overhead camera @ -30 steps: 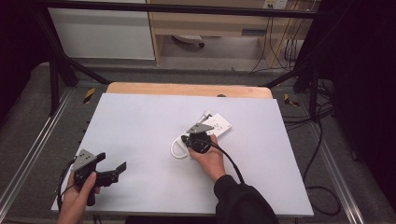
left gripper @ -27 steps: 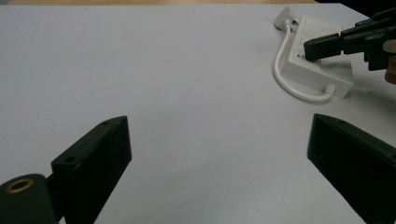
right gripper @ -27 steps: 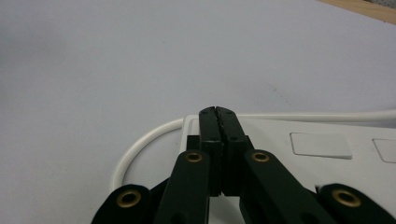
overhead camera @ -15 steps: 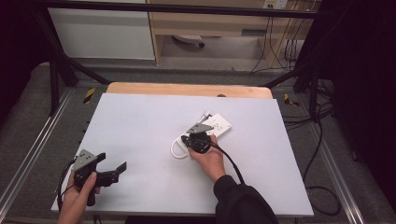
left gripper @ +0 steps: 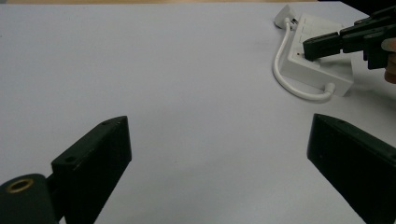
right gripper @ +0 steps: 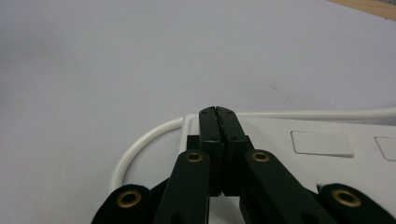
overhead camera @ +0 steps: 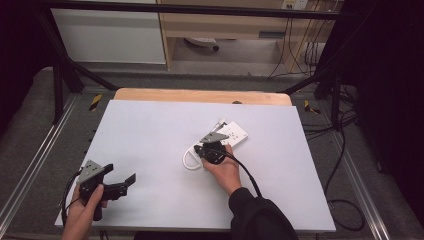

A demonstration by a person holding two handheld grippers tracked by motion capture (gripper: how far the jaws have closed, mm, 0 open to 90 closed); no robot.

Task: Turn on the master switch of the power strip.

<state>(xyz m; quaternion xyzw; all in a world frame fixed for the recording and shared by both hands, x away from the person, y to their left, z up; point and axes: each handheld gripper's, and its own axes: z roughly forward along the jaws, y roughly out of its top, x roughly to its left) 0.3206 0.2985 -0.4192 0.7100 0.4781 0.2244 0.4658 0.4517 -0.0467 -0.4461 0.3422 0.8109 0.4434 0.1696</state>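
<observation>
The right claw (overhead camera: 216,145) has its jaws pressed together, its tips resting on the near end of the white power strip (overhead camera: 231,135), which lies right of the worktop's (overhead camera: 150,130) middle, toward the far edge. It looks like pressing a switch: push straight down so the strip stays put. The left claw (overhead camera: 120,186) waits spread apart by the near left corner. One strip, one looped white cord (overhead camera: 189,159), two claws.

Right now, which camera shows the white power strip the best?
The left gripper view: the white power strip lies whole there, with its looped white cord alongside. The high view shows it small, partly behind the right gripper. The right gripper view shows just one end, with the shut fingers over it.
</observation>
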